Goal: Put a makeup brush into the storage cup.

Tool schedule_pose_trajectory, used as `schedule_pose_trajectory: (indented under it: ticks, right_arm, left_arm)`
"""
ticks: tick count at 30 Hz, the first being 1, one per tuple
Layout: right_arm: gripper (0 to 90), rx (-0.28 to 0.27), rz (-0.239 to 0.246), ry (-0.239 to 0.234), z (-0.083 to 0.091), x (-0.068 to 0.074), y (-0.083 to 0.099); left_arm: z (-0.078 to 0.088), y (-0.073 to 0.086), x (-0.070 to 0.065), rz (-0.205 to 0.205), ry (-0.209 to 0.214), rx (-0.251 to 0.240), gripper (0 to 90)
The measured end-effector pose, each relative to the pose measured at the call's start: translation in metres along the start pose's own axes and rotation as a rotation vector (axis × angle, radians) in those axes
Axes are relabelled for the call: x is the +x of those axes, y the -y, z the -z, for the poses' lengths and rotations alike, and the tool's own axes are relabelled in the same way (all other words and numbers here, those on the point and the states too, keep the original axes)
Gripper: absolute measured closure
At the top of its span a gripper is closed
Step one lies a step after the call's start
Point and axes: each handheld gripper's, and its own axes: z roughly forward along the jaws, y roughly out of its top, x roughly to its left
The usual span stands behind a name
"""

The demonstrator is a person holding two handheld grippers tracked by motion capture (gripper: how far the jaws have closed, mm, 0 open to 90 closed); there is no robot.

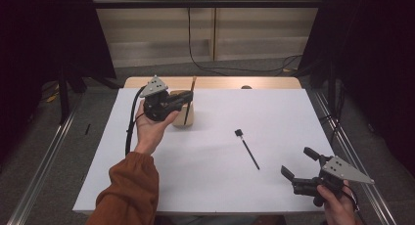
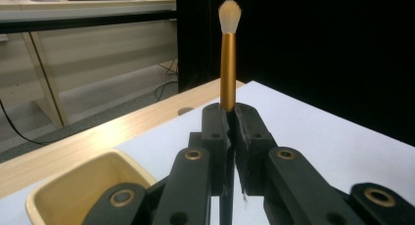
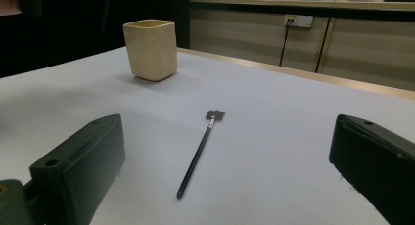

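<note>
With the gold-handled makeup brush [image 2: 228,63] clamped upright in the left tongs [image 2: 230,118] above the cream cup [image 1: 185,115], it should be lowered straight in, while the right tongs [image 1: 299,162] gape empty.

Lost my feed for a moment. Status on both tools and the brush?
Left tool shut on gold-handled brush, upright over cream cup. Right tool open, empty. Black brush lying on table, nothing blocking.

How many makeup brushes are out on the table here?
2. A gold-handled brush with a pale tip is clamped upright in the left tongs, above the cream cup. A thin black brush lies flat on the white table, ahead of the open right tongs.
</note>
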Motion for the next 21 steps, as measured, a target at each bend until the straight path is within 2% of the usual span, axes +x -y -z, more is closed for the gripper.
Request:
schedule_pose_trajectory:
  ticks: [2, 10, 14, 18, 21]
  right_arm:
    - [0.0, 0.000, -0.003, 0.003, 0.000, 0.000, 0.000]
    - [0.0, 0.001, -0.001, 0.003, 0.000, 0.000, 0.000]
    - [0.0, 0.002, -0.001, 0.000, 0.000, 0.000, 0.000]
    - [0.0, 0.003, 0.001, -0.001, 0.000, -0.001, 0.000]
    - [0.0, 0.002, 0.000, -0.001, 0.000, 0.000, 0.000]
  left_arm:
    - [0.000, -0.005, -0.001, -0.015, 0.003, -0.004, 83.9]
    - [-0.002, -0.012, 0.005, 0.009, 0.006, -0.030, 83.9]
    - [-0.003, -0.013, 0.010, -0.002, -0.015, -0.027, 83.9]
    - [-0.003, -0.015, 0.015, 0.012, -0.027, -0.038, 83.9]
    - [-0.004, -0.016, 0.018, 0.002, -0.038, -0.035, 83.9]
